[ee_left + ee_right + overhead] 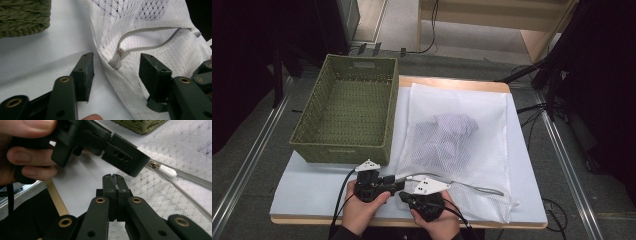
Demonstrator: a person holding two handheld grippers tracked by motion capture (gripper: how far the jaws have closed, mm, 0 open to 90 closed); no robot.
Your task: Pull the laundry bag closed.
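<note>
Mesh laundry bag (457,150), white, lies flat on the right half of the desk with a bundled pale-purple garment (452,135) inside; my left gripper (116,72) stands half open astride the bag's near-left corner where the grey zipper (140,40) ends, pads not pressing, while my right gripper (114,181) is shut tight, whether on a pinch of mesh I cannot tell. The zipper gapes along the near edge, white pull (168,170) just beyond the left gripper, so closing looks unstarted; the green basket (347,112) waits at the far-left corner.
</note>
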